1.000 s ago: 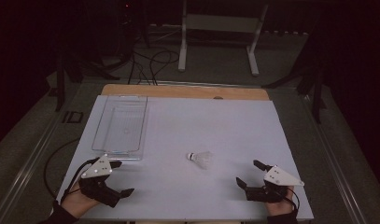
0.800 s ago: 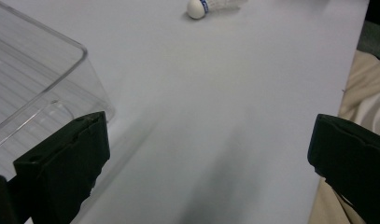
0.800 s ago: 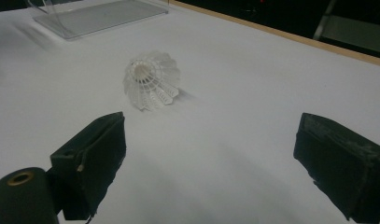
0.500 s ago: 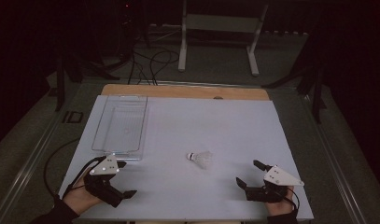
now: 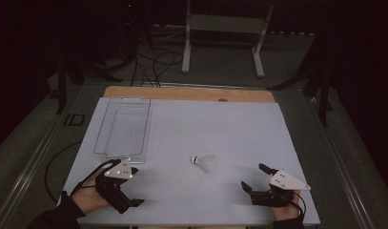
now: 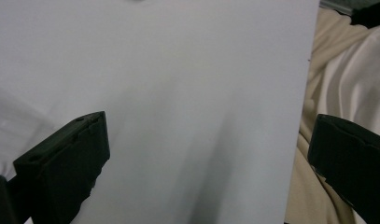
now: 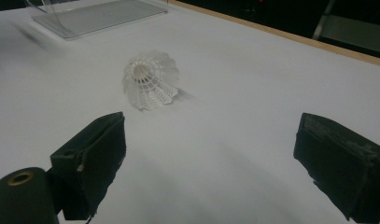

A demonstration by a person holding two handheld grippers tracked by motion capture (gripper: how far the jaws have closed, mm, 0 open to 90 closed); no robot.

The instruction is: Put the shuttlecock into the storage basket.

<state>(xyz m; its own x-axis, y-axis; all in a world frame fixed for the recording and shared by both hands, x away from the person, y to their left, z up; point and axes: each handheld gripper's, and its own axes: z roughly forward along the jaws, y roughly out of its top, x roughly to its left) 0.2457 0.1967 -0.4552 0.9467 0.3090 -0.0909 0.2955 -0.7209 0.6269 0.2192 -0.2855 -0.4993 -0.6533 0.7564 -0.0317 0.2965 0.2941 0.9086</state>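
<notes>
The right tool (image 5: 254,178) has its jaws spread wide, holding nothing, low over the white surface (image 5: 239,129). The shuttlecock (image 5: 204,162) lies on its side near it, apart. The left tool (image 5: 130,188) is also spread and empty, beside the clear tray (image 5: 122,128)

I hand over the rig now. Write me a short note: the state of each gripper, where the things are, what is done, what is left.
Left gripper: open, holds nothing, near the table's front left corner.
Right gripper: open, holds nothing, at front right, facing the shuttlecock.
Shuttlecock: lies on its side mid-table, untouched.
Clear tray: at the left, empty.
Done: nothing so far.
Left: probably to pick up the shuttlecock and put it in the tray.
</notes>
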